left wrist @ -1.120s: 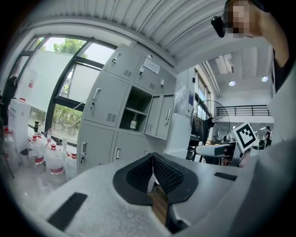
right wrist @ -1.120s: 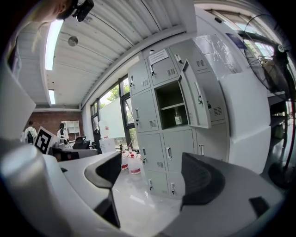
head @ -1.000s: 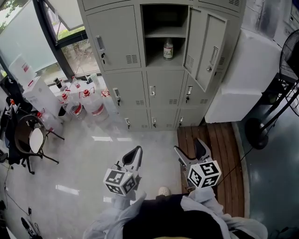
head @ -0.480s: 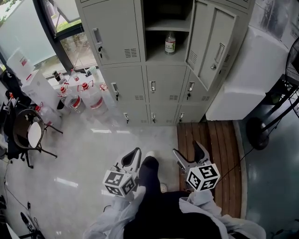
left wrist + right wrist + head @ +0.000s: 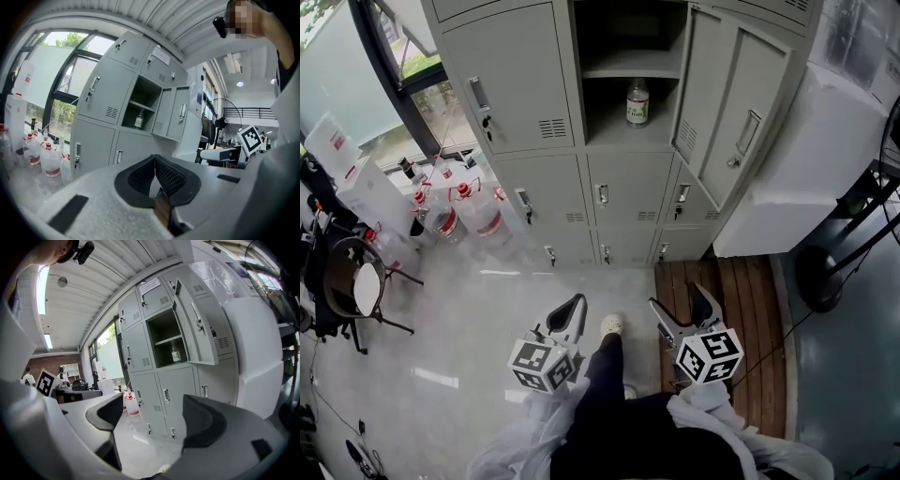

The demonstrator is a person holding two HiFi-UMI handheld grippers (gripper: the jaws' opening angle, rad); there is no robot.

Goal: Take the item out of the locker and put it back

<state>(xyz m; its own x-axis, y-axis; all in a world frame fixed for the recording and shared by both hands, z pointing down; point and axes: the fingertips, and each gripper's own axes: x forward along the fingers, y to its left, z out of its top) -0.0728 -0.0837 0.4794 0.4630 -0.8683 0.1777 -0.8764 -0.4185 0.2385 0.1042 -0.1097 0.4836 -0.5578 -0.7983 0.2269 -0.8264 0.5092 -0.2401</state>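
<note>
Head view shows you standing a few steps short of the grey metal locker bank (image 5: 525,84), both grippers held low in front of your body. The small clear bottle with a white label (image 5: 637,101) stands upright on the lower shelf of the one open compartment, toward the back and centred, with its door (image 5: 731,103) swung out to the right.

Your left gripper (image 5: 576,302) has its ridged black pads pressed together at the tips with nothing between them. Your right gripper (image 5: 682,305) is spread wide and is also empty. Its own view looks through the gap at the locker fronts and the floor.

The bottle looks light and rigid. Its wall is smooth and possibly glass, so treat it as slippery and breakable. Take it across the labelled body, below the shoulder, rather than by the narrow neck, and lift it straight off the shelf so that it clears the door edge. The right gripper is already parted for this, while the left one would have to open first.

Compared with a second ago, the lockers fill more of the head view. One leg with its pale shoe (image 5: 611,325) has swung forward between the grippers. Both claws keep the same pose, and the bottle has not moved.
</note>
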